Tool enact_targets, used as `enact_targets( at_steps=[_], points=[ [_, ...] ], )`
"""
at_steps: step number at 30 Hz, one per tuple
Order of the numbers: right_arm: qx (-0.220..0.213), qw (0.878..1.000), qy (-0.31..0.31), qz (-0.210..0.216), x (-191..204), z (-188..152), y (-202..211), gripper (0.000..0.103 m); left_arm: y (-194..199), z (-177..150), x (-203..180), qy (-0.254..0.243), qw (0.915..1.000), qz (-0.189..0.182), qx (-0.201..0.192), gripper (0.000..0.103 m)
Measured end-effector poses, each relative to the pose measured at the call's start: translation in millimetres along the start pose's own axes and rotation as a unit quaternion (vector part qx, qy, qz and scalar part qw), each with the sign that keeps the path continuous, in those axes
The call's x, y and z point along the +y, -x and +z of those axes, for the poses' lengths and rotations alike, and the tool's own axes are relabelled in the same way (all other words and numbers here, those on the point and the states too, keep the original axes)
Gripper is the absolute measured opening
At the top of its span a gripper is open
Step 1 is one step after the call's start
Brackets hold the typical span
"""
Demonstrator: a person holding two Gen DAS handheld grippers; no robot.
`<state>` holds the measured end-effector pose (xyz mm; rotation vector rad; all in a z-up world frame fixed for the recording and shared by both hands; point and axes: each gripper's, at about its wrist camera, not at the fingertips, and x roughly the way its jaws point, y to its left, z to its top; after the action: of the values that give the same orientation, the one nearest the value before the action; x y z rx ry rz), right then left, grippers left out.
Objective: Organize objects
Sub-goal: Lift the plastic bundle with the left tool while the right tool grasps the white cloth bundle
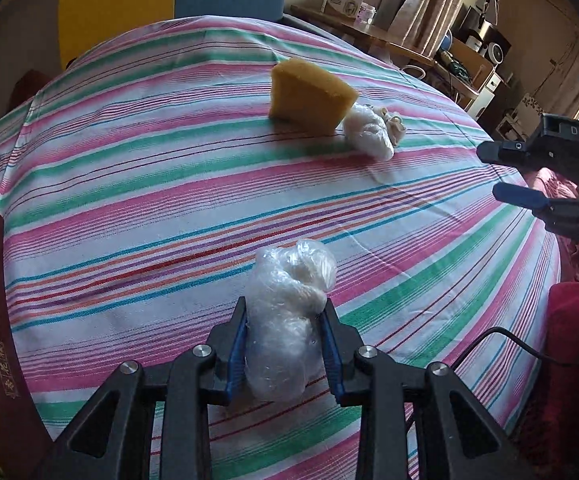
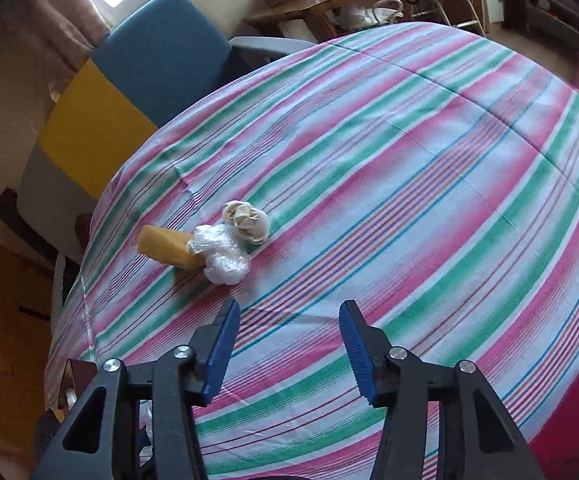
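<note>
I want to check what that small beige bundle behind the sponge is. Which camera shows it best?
The right wrist view: the beige bundle lies in the open on the striped cloth, beside the plastic-wrapped ball. In the left wrist view only its edge peeks out behind that ball and the sponge.

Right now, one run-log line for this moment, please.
left gripper: shut on plastic-wrapped bundle | right gripper: open, empty | sponge: on striped cloth
</note>
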<state>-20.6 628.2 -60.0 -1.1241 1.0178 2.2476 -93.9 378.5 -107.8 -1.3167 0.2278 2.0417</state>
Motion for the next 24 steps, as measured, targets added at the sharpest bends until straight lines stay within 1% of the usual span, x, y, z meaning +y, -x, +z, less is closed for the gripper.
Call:
enact_targets(
  at_steps=[4, 7, 9, 11, 13, 14, 16, 17, 18, 19, 20, 21, 22, 24],
  points=[
    [-0.007, 0.998, 0.066, -0.022, 31, 28, -14, 0.053, 0, 0, 2, 0.005, 0.9999, -0.009, -0.001, 0.032],
    [0.011, 0.994, 0.095, -0.043, 45, 49, -44, 0.053, -1, 1, 4, 0.011, 0.9998, -0.016, 0.001, 0.032],
    [0.020, 0.991, 0.112, -0.068, 50, 60, -66, 0.053, -1, 1, 5, 0.015, 0.9997, -0.021, 0.001, 0.032],
    [0.031, 0.989, 0.117, -0.088, 50, 68, -85, 0.053, -2, 1, 6, 0.018, 0.9995, -0.025, -0.001, 0.032],
    [0.045, 0.987, 0.118, -0.095, 49, 73, -102, 0.053, -1, 1, 8, 0.022, 0.9993, -0.029, -0.001, 0.032],
    [0.050, 0.988, 0.116, -0.090, 48, 75, -107, 0.055, -1, 1, 9, 0.025, 0.9992, -0.031, 0.000, 0.032],
    [0.059, 0.989, 0.111, -0.075, 50, 78, -115, 0.056, -2, 3, 10, 0.031, 0.9989, -0.035, 0.002, 0.032],
    [0.061, 0.989, 0.114, -0.077, 52, 78, -118, 0.056, -2, 3, 11, 0.032, 0.9988, -0.037, 0.002, 0.032],
    [0.066, 0.987, 0.122, -0.075, 55, 78, -120, 0.054, -3, 3, 11, 0.033, 0.9987, -0.038, 0.003, 0.032],
    [0.071, 0.987, 0.128, -0.069, 58, 76, -122, 0.041, -3, 3, 11, 0.035, 0.9986, -0.039, 0.003, 0.032],
    [0.073, 0.986, 0.133, -0.063, 60, 75, -122, 0.031, -3, 3, 11, 0.035, 0.9986, -0.039, 0.003, 0.032],
    [0.072, 0.986, 0.140, -0.063, 63, 73, -120, 0.028, -3, 3, 11, 0.035, 0.9986, -0.040, 0.003, 0.032],
    [0.074, 0.984, 0.148, -0.066, 66, 70, -119, 0.028, -3, 3, 11, 0.035, 0.9986, -0.039, 0.002, 0.032],
    [0.088, 0.983, 0.151, -0.060, 64, 65, -118, 0.027, -3, 3, 11, 0.036, 0.9986, -0.040, 0.001, 0.032]
  ],
)
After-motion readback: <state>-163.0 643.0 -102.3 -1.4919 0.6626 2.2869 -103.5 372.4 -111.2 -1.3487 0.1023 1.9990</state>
